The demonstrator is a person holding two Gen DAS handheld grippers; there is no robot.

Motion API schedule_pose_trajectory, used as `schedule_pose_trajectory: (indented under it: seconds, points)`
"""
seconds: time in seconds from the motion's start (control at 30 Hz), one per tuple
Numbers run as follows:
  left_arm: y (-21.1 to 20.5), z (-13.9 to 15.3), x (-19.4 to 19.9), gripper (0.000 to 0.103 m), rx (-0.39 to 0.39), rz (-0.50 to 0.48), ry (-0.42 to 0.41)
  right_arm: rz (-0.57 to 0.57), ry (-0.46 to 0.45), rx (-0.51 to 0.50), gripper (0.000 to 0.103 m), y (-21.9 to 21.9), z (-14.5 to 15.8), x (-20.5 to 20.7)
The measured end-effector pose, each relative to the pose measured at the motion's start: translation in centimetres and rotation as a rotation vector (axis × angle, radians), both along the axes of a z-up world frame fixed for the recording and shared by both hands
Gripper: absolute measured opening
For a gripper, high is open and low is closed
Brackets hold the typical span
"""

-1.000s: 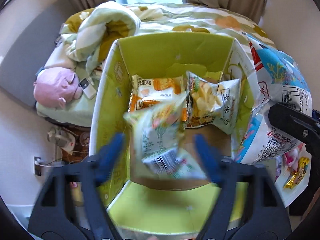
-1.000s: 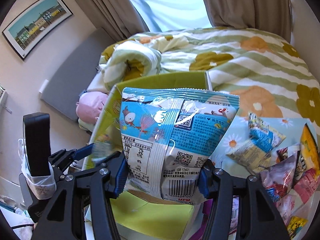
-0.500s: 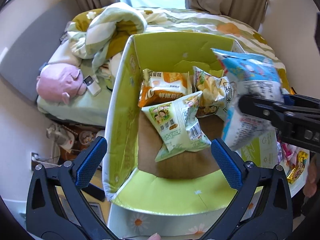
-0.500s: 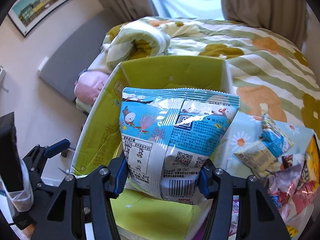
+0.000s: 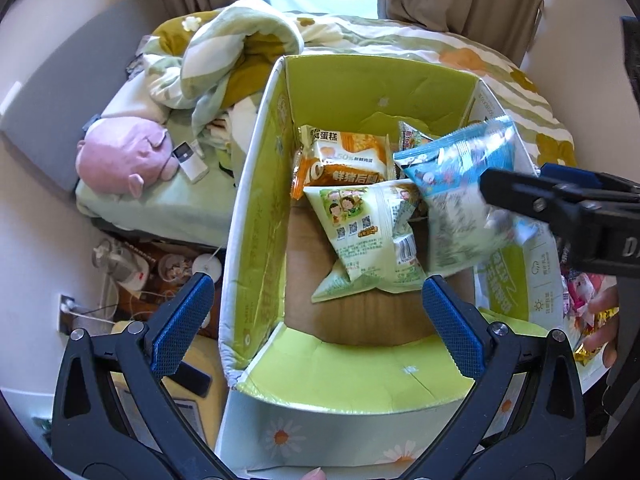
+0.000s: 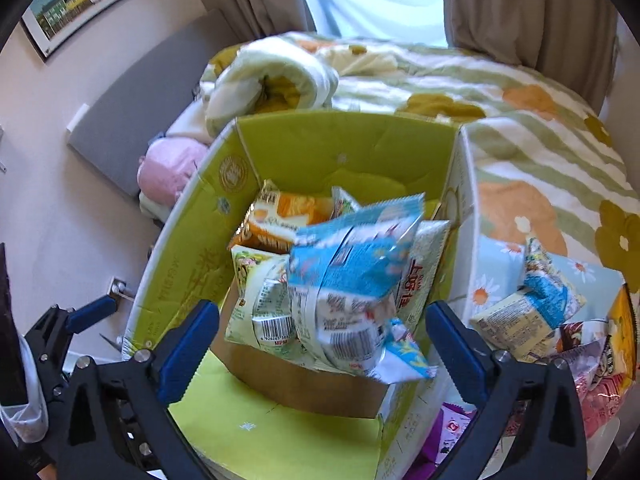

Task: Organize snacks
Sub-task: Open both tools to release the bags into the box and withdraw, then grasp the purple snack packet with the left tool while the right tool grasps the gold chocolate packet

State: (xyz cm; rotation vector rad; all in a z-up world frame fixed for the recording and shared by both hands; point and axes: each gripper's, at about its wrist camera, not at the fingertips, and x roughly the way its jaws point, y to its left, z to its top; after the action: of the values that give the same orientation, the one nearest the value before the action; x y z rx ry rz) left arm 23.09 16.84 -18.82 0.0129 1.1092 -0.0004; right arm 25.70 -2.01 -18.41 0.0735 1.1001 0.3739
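An open green cardboard box (image 5: 260, 216) (image 6: 188, 248) stands on the bed. Inside lie an orange cake bag (image 5: 344, 156) (image 6: 280, 216) and a pale green snack bag (image 5: 364, 232) (image 6: 260, 300). A blue snack bag (image 5: 456, 200) (image 6: 352, 284), blurred, drops free into the box's right side. My right gripper (image 6: 320, 344) is open above the box's near edge, with the blue bag just beyond its fingertips. My left gripper (image 5: 316, 320) is open and empty over the box's near left corner.
Several loose snack packs (image 6: 560, 320) lie on a daisy-print surface right of the box. A pink plush toy (image 5: 120, 160) and a rolled quilt (image 5: 232, 52) lie on the bed at the left. A grey headboard (image 6: 132, 112) and floor clutter (image 5: 132, 268) are further left.
My right gripper has opened and let go of the blue bag, which falls into the box. The left gripper, open since dropping the pale green bag, has drawn back a little.
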Motion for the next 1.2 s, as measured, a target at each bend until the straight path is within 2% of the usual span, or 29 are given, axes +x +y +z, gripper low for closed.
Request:
schedule_pose_trajectory:
  seconds: [0.33, 0.6, 0.8, 0.97, 1.2]
  points:
    - [-1.3, 2.5, -2.1, 0.103, 0.011, 0.003, -0.05, -0.032, -0.099, 0.017, 0.103, -2.4, 3.2, -3.1]
    - [-4.1, 7.1, -5.5, 0.103, 0.009, 0.044, -0.144, -0.004, -0.169, 0.072, 0.103, -5.6, 7.0, -7.4]
    - [-8.5, 9.2, -8.2, 0.103, -0.02, 0.039, -0.2, -0.039, -0.23, 0.057, 0.103, -10.9, 9.7, -11.4]
    - [-12.9, 9.6, -10.0, 0.103, -0.022, 0.007, -0.223, -0.114, -0.259, 0.03, 0.103, -16.5, 10.9, -14.5]
    - [-18.8, 8.4, -11.9, 0.103, -0.01, -0.016, -0.228, -0.229, -0.236, -0.004, 0.103, -23.3, 10.0, -18.1]
